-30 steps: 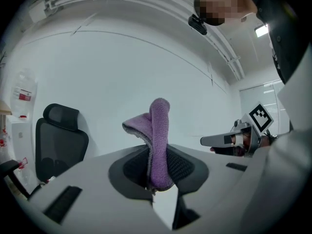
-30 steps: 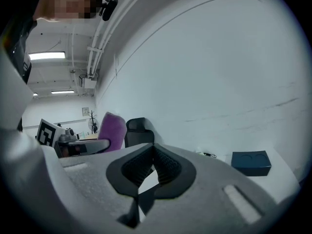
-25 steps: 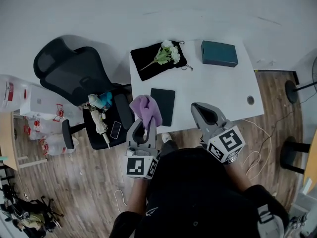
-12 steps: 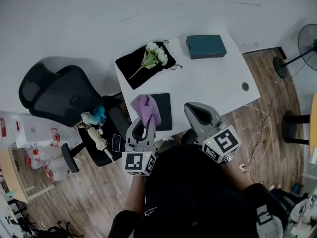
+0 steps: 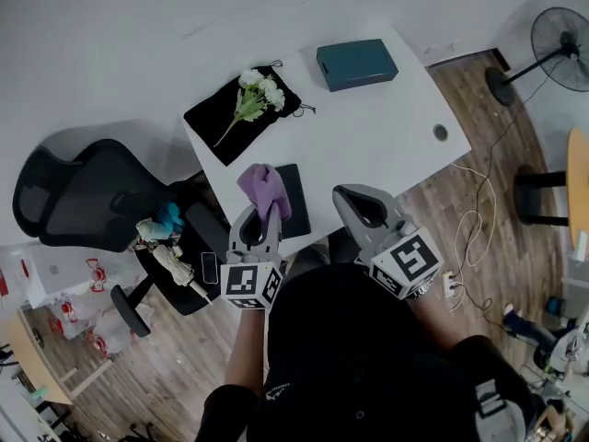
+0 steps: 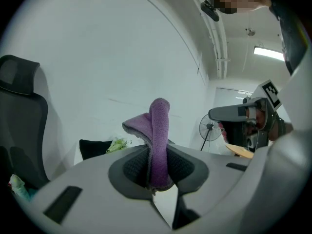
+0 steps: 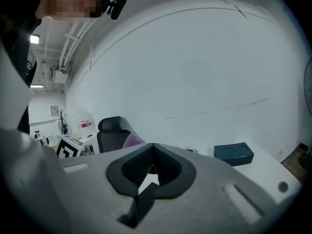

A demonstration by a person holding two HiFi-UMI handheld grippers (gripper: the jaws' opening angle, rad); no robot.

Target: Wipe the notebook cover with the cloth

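The dark notebook (image 5: 294, 201) lies flat near the front edge of the white table (image 5: 368, 136). My left gripper (image 5: 263, 214) is shut on the purple cloth (image 5: 263, 188), which sticks up from the jaws over the notebook's left side. In the left gripper view the cloth (image 6: 158, 130) stands folded between the pads, above the table. My right gripper (image 5: 357, 201) is shut with nothing in it, at the table's front edge to the right of the notebook. In its own view the right gripper (image 7: 153, 152) shows its jaws meeting.
A black pouch (image 5: 216, 116) with white flowers (image 5: 258, 90) lies at the back left of the table, and a teal box (image 5: 357, 63) at the back. An office chair (image 5: 92, 201) with clutter stands left. A fan (image 5: 560, 35) and floor cables (image 5: 474, 238) are to the right.
The head view has swung, so the table now sits higher and turned in the picture. Both grippers keep their places by the notebook, and the cloth stays in the left one.
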